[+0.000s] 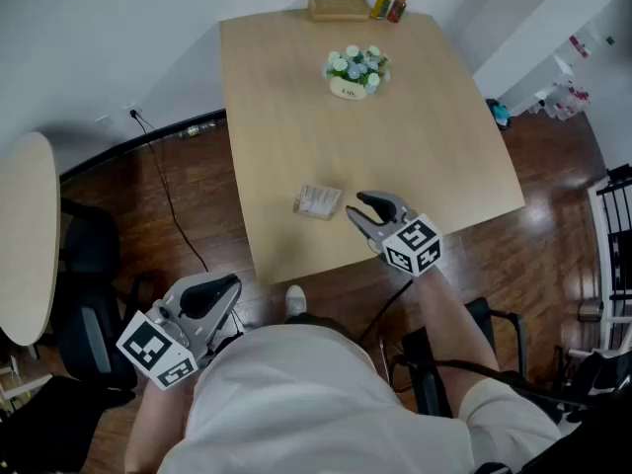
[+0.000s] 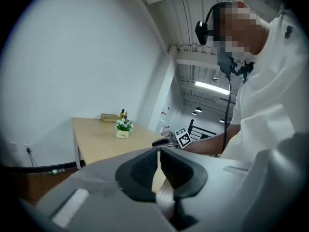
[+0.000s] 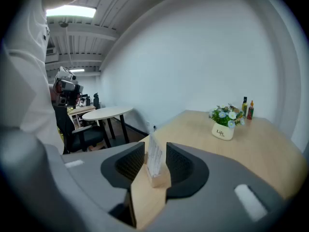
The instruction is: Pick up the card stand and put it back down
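Note:
The card stand, a small wooden base with a white card upright in it, rests on the light wooden table near its front edge. My right gripper hovers just right of it, jaws open and pointed at it. In the right gripper view the card stand shows in the gap between the jaws of the right gripper, a little ahead of the pads and untouched. My left gripper hangs off the table at the lower left, shut and empty. The left gripper looks toward the table.
A white pot of flowers stands mid-table. A wooden box and two small bottles sit at the far edge by the wall. A round table and a dark chair stand on the left; a cable crosses the floor.

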Tool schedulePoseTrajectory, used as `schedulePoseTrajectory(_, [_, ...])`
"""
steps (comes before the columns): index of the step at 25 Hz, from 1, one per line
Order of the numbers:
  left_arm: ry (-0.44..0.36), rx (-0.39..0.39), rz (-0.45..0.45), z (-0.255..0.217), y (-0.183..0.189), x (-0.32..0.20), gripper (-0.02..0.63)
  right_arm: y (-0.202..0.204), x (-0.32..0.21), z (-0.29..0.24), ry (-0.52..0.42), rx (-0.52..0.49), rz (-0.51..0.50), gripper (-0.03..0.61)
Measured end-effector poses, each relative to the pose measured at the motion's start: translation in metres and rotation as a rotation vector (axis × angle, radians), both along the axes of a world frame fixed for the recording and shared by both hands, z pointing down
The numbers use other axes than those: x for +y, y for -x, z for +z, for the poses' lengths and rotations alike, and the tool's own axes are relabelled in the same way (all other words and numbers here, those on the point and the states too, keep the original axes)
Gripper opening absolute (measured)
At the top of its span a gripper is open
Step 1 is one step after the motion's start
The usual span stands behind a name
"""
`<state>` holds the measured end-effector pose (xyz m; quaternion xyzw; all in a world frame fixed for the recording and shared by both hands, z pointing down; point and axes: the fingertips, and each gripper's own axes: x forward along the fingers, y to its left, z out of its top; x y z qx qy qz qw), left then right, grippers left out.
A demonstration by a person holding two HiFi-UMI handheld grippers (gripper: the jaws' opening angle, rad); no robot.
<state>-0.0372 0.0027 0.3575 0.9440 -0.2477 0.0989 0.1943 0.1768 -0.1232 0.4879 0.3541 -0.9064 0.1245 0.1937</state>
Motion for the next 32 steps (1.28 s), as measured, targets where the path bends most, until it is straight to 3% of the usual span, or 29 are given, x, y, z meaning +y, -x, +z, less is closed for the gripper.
schedulePoseTrajectory(12, [0.029, -0.008, -0.056, 0.011, -0.018, -0.036, 0.022, 0.029, -0.043, 0.047, 0.099, -0.011, -0.207, 0.149])
schedulePoseTrajectory(21, [0.051, -0.027, -0.099, 0.015, -0.019, -0.037, 0.022, 0.047, -0.039, 0.052, 0.107, -0.033, -0.32, 0.029])
schedulePoseTrajectory(32, [0.072, -0.036, -0.106, 0.02, -0.017, -0.032, 0.023, 0.049, -0.036, 0.049, 0.112, -0.062, -0.352, 0.02])
